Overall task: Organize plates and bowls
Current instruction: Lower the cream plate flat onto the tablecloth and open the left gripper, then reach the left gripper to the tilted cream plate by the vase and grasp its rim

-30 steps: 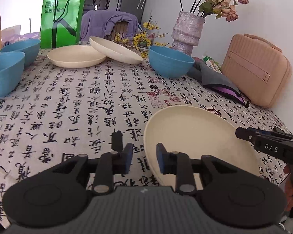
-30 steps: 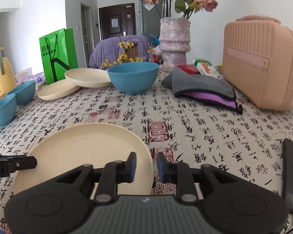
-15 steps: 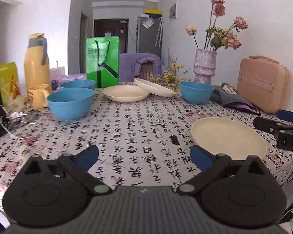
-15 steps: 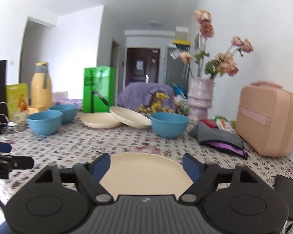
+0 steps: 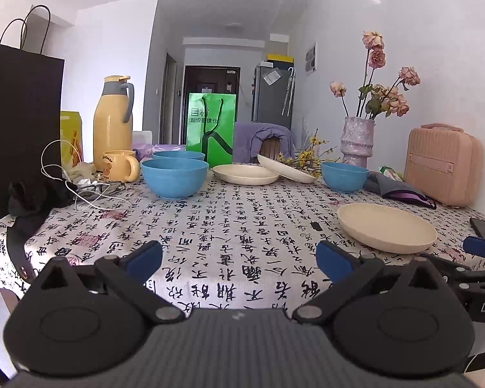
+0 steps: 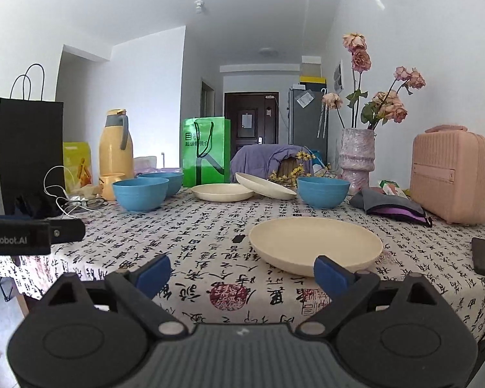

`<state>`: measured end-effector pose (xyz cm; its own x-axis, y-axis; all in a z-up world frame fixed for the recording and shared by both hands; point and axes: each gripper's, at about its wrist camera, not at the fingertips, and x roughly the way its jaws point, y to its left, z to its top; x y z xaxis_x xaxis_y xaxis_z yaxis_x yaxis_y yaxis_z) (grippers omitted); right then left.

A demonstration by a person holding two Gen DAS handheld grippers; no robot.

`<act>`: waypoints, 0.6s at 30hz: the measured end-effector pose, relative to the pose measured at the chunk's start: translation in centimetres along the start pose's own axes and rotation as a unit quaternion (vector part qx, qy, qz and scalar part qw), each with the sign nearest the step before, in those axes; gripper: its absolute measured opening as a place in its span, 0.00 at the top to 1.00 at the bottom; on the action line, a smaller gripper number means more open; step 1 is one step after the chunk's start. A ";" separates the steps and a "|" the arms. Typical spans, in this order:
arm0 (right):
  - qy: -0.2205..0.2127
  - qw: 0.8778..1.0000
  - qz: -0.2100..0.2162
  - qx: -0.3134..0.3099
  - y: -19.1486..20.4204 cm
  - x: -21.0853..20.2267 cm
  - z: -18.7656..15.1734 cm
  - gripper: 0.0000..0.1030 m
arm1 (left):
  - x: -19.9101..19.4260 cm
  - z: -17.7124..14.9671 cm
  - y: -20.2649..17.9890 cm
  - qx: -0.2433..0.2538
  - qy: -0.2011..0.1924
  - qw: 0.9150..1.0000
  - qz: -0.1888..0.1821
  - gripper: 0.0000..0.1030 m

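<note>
Both grippers spread wide, holding nothing: left gripper, right gripper. Cream plate lies flat just ahead of right gripper, near its right finger. Likely light, rigid, smooth: pinch raised near rim, grip firm against slipping

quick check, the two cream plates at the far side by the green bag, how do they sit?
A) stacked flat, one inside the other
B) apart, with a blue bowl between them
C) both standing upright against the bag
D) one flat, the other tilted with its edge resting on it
D: the left plate lies flat on the tablecloth, and the right plate slants with its left edge propped on it.
</note>
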<state>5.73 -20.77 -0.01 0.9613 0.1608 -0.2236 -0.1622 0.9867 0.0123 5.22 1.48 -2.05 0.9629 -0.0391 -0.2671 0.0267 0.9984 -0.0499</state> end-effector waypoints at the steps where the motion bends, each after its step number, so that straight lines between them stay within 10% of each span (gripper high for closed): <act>1: -0.002 1.000 -0.005 -0.001 0.1 -0.3 0.0 0.06 | -0.2 0.1 0.1 -0.001 -0.002 1.000 -0.001 0.00; 18: -0.003 1.000 -0.017 -0.018 1.0 2.4 0.7 0.04 | 2.4 1.5 0.8 0.021 -0.004 1.000 0.020 0.00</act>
<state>7.99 -19.41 0.13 0.9679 0.1265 -0.2172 -0.1364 0.9902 -0.0310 7.92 2.28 -1.23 0.9653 0.0007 -0.2610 -0.0002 1.0000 0.0020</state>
